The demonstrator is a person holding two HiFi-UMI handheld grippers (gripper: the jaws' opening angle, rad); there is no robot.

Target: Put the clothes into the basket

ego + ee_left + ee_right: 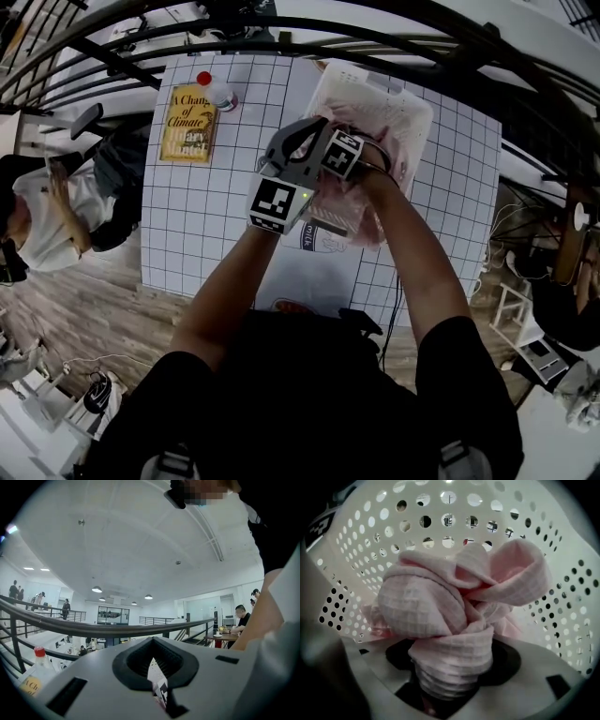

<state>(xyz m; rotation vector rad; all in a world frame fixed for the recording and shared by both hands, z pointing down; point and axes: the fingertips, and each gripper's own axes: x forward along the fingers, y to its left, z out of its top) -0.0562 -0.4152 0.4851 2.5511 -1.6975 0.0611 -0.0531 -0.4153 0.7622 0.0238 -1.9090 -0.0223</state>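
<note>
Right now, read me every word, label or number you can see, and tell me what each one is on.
"A Chang… of Climate": cover of the yellow book, the title's last letter cut off.
"Hilary Mantel": same cover, lower down.
"milk": print on the white cloth lying by the basket.
Bottle label: too small to read.
The red print nearer the person: unreadable.

A pink waffle-textured cloth (440, 606) is bunching in thick folds inside a white plastic basket (365, 541), its lower end squeezed narrow, hole-dotted walls curving around it.
</note>
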